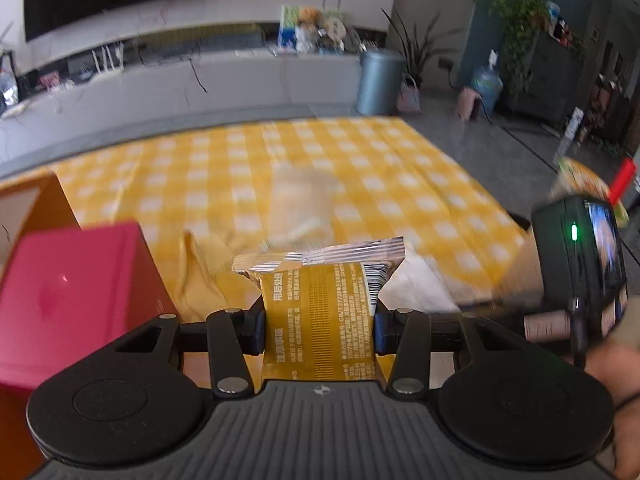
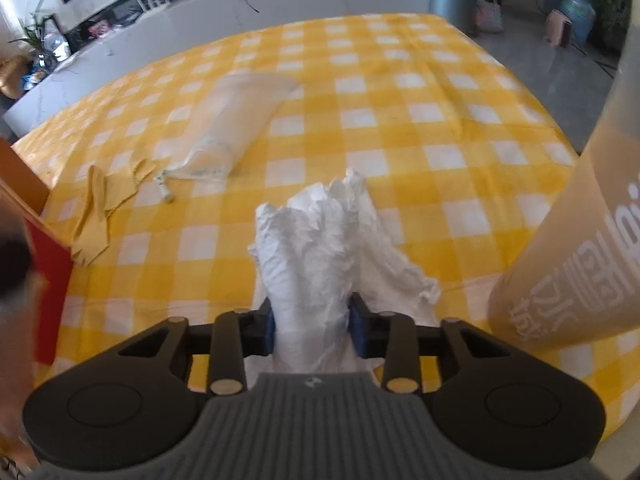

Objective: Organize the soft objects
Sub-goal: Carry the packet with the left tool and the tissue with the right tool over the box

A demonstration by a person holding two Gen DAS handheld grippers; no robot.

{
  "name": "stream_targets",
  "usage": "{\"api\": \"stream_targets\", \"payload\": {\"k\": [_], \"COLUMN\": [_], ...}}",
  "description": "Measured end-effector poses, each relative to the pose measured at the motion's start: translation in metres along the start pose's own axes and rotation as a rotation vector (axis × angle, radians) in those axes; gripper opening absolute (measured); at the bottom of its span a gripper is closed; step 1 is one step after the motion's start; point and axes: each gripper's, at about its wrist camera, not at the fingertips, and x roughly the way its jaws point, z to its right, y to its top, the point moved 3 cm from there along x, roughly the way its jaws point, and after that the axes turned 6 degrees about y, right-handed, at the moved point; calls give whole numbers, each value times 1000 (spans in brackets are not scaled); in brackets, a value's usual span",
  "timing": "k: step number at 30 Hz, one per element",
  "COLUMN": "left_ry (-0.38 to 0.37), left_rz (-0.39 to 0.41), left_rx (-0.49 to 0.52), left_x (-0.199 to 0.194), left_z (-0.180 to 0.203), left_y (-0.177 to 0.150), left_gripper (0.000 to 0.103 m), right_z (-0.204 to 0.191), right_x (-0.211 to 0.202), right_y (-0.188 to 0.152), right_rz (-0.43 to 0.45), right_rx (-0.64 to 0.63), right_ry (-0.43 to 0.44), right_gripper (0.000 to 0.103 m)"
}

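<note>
Left tool (image 1: 320, 326) clamped on yellow packet (image 1: 320, 312) with Chinese print, barcode and "GB/T27728", right tool (image 2: 312, 330) around crumpled white tissue (image 2: 324, 248), grip unclear, above yellow checked worktop (image 2: 400, 120).

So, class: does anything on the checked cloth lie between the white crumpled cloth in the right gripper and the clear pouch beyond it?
Nothing visible does. Bare tablecloth separates the white cloth from the clear pouch; the yellow glove lies off left.

Ahead of me the far half of the checked cloth (image 2: 400, 80) lies open. A red box (image 1: 72, 296) blocks my left, a tall translucent bag (image 2: 580, 220) my right.
</note>
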Motion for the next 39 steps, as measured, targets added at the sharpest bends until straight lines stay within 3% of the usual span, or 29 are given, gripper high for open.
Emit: {"api": "stream_targets", "payload": {"k": [2,5,8,16,19,23,26,30,31,33,34,37,39], "left_ry": [-19,-23,26,43,40,45,69,76,72,78,100,114,106], "left_rz": [-31,-20,-5,-57,-107,-106,-96,-59,-54,-41,-18,2,-10], "left_rx": [9,2,18,-10,-47,-70,-75,-55,-25,78,105,59,52], "left_x": [6,8,16,37,49,54,58,58,59,62,63,62,62], "left_z": [3,4,3,-12,-18,-22,-25,-22,-18,-3,2,3,2], "left_y": [-10,-20,-25,-47,-52,-56,-58,-61,-63,-69,-73,-76,-74], "left_gripper": [53,53,53,53,53,55,71,79,93,103,103,103,103], "right_z": [-2,-8,-15,-42,-40,-36,-36,-35,-34,-32,-32,-35,-35], "right_x": [0,4,7,22,20,18,17,16,15,14,13,11,10], "right_y": [-1,0,0,-7,-6,-7,-7,-7,-6,-5,-5,-5,-5], "right_rz": [-8,-13,-17,-52,-45,-45,-37,-31,-30,-30,-28,-19,-19], "right_rx": [11,-6,-52,-275,-281,-250,-261,-252,-243,-229,-231,-246,-249], "right_ry": [25,21,-9,-94,-104,-59,-57,-57,-60,-62,-64,-68,-77], "right_gripper": [64,83,92,99,95,85,80,73,69,66,62,41,38]}}
